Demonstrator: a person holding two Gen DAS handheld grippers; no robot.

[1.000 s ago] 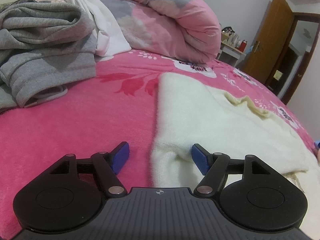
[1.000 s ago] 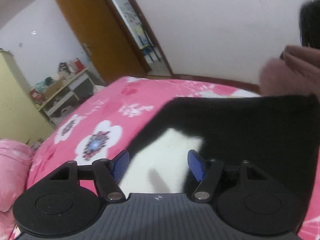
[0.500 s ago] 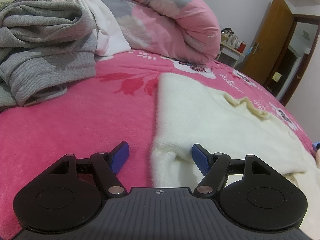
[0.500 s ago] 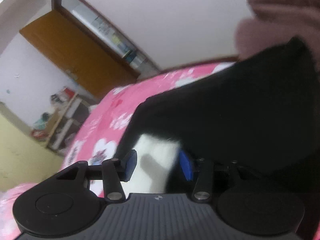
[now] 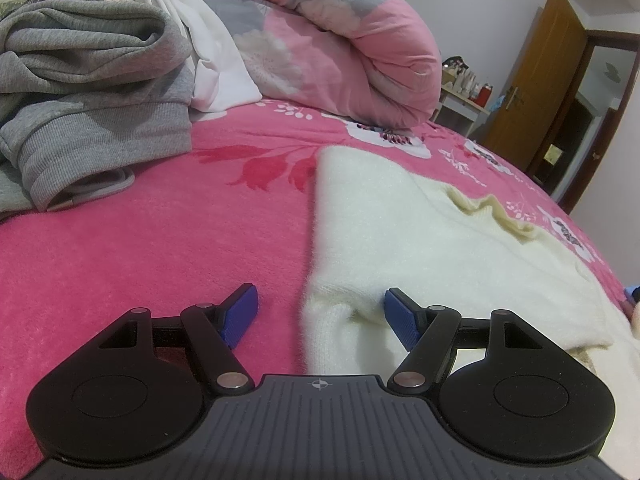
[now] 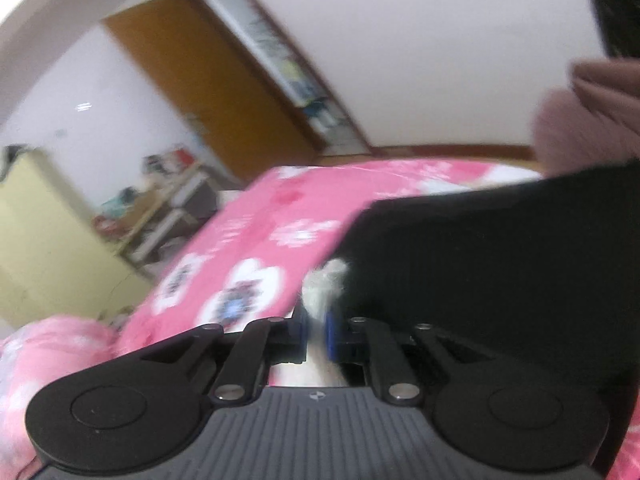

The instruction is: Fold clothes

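A cream fuzzy sweater (image 5: 420,240) lies spread on the pink floral bed sheet (image 5: 140,264). My left gripper (image 5: 320,310) rests low over the sweater's near left corner and is open. That corner sits between the blue pads (image 5: 240,312), closer to the right one. In the blurred right wrist view my right gripper (image 6: 316,328) has its jaws closing on a bunched fold of white fuzzy fabric (image 6: 326,280), and the pads pinch it. A large black cloth (image 6: 500,280) fills the right of that view and hides the rest of the fabric.
A heap of grey sweatshirts (image 5: 88,92) and a white garment (image 5: 216,64) lies at the back left. A rolled pink quilt (image 5: 352,52) sits behind them. A mauve sleeve (image 6: 592,120) shows at the right. A wooden door (image 5: 540,80) and a cluttered shelf (image 6: 168,192) stand beyond the bed.
My right gripper went from open around the white fabric to pinched on it, while tilting and rising a little. My left gripper stayed open and still.
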